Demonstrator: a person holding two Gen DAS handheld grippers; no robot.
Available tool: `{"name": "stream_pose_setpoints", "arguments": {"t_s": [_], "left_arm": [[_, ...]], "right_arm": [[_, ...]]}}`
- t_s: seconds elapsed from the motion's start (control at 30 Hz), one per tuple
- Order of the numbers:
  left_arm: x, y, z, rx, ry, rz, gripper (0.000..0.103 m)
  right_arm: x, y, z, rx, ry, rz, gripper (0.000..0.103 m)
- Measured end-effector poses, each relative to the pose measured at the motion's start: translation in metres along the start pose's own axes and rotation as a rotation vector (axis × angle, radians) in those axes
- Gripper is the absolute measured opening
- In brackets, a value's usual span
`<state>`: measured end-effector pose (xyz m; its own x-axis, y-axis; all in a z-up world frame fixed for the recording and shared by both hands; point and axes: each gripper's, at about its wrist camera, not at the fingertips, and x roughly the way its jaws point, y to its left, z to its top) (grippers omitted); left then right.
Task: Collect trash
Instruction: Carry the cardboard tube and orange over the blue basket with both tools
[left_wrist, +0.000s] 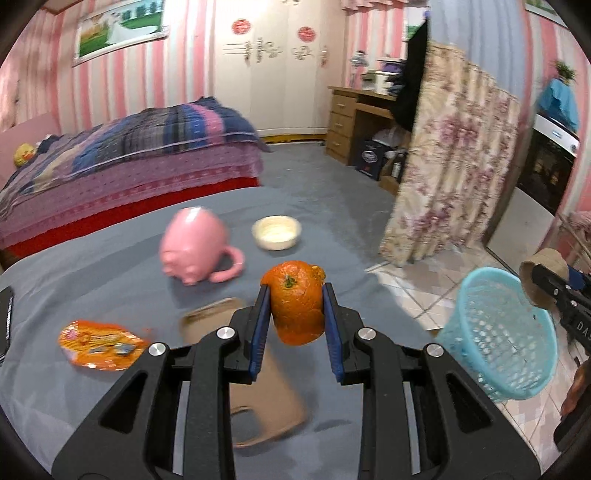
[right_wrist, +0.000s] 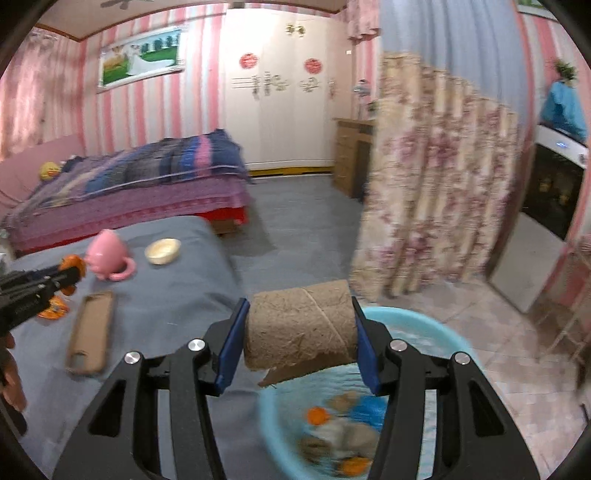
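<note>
The right tool (right_wrist: 300, 339) grips a cardboard roll (right_wrist: 301, 328) above the blue basket (right_wrist: 424, 325) (trash already inside).

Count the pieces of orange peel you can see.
At least 3: one orange peel held in the left gripper, two orange scraps inside the blue basket. Blur may hide more.

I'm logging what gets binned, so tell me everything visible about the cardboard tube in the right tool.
The cardboard tube is a short brown roll core with a rough, fibrous surface and a spiral seam. Its lower edge is torn, and a ragged flap hangs down. It lies sideways, clamped end to end between the blue pads of the right tool, and touches nothing else. It hangs above the near rim of the blue basket, which already holds scraps.
</note>
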<state>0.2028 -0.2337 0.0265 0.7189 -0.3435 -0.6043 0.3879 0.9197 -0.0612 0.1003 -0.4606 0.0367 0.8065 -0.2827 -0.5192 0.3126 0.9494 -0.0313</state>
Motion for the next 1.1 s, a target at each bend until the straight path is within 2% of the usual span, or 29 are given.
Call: {"name": "stream_pose_setpoints", "arguments": {"t_s": [0.27,0.53,0.73,0.9,1.1], "left_arm": [[0.008,-0.062,-0.008,0.063,0.009,-0.076,0.027],[0.022,-0.113,-0.023,0.173,0.029,-0.114,0.027],[0.041,-0.138,-0.038,0.167,0.067,-0.222,0.027],[0.050,-0.169,-0.050,0.212,0.062,-0.266,0.027],[0.058,-0.214,-0.049,0.286,0.045,-0.317,0.027]], "right_arm": [[-0.011,-0.065,-0.011,0.033,0.008,-0.096,0.053],[-0.011,-0.093,-0.037,0.066,0.027,-0.118,0.052],[0.000,-0.111,-0.056,0.111,0.042,-0.123,0.053],[0.002,-0.126,-0.073,0.149,0.050,-0.138,0.052],[0.001,-0.147,-0.084,0.185,0.049,-0.170,0.052]]}}
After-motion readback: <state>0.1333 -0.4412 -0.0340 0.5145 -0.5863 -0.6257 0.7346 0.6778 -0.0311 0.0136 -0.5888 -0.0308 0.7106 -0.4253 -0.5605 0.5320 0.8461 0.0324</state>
